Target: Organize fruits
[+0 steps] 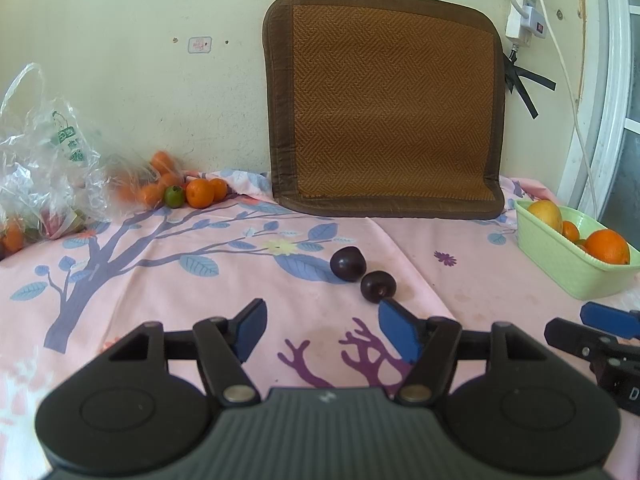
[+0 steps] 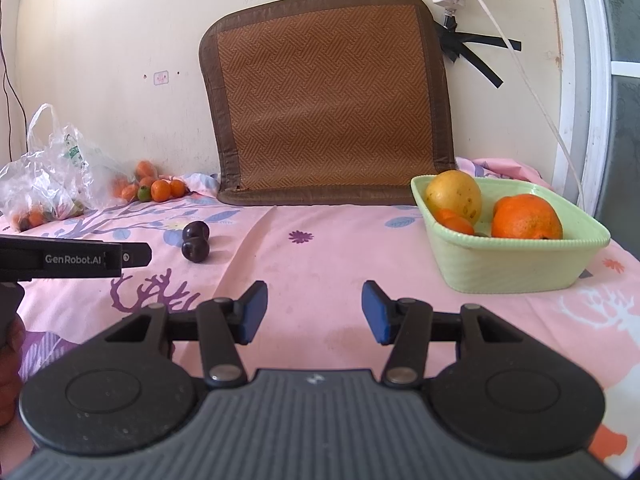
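Two dark plums (image 1: 362, 276) lie side by side on the pink cloth, just beyond my left gripper (image 1: 322, 326), whose jaws stand open with nothing between them. The nearer plum (image 1: 378, 286) sits right by the tip of its right finger. From the right wrist the same plums (image 2: 195, 241) show at the left, past the left gripper's body (image 2: 76, 258). My right gripper (image 2: 314, 312) hangs open and empty over bare cloth, left of a pale green basket (image 2: 516, 264) holding a large orange (image 2: 526, 218), a yellow fruit (image 2: 454, 194) and a small orange.
Small oranges and one green fruit (image 1: 175, 196) lie loose at the back left beside a clear plastic bag (image 1: 44, 168) with more fruit. A brown woven mat (image 1: 384, 104) leans on the wall. A power strip and cable (image 1: 560, 60) hang at the right.
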The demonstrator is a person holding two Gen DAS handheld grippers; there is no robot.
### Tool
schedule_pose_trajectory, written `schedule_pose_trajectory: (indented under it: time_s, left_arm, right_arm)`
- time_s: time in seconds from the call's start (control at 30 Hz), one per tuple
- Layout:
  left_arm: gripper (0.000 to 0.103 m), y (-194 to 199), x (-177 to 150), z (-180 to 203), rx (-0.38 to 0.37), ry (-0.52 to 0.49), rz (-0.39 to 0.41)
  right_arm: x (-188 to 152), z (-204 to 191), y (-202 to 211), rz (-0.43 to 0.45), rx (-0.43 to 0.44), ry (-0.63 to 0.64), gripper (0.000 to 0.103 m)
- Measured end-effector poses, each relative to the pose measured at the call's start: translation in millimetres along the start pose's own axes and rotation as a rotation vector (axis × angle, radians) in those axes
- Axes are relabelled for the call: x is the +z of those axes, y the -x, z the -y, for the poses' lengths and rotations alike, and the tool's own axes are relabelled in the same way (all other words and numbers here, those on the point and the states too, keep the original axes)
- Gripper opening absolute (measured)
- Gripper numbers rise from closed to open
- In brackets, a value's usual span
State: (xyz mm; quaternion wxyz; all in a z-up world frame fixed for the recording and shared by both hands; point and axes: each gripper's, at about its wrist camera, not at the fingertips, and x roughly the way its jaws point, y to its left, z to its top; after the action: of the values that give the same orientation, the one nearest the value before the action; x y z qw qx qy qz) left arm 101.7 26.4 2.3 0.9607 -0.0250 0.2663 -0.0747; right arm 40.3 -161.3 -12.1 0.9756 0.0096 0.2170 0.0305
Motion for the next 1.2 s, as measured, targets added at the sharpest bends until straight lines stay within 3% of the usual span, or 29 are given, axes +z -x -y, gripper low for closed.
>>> schedule_pose_trajectory:
  time_s: [0.6, 0.73, 1.0, 1.2]
  left_arm:
    - [0.070, 0, 0, -1, -0.001, 0.013, -0.001]
    - [0.070, 0, 1, -10, -0.011, 0.053, -0.003]
    - [0.070, -5, 6, -52, 0.038, 0.220, -0.015]
    - [0.070, -12, 6, -63, 0.025, 0.267, -0.035]
  right_arm:
    - [0, 0, 0, 0.001, -0.002, 0.001, 0.055]
    - [0, -3, 0, -0.003, -0.009, 0.019, 0.055]
    - [13, -28, -16, -0.026, 0.111, 0.147, 0.055]
    - [29, -54, -57, -0.071, 0.183, 0.224, 0.055]
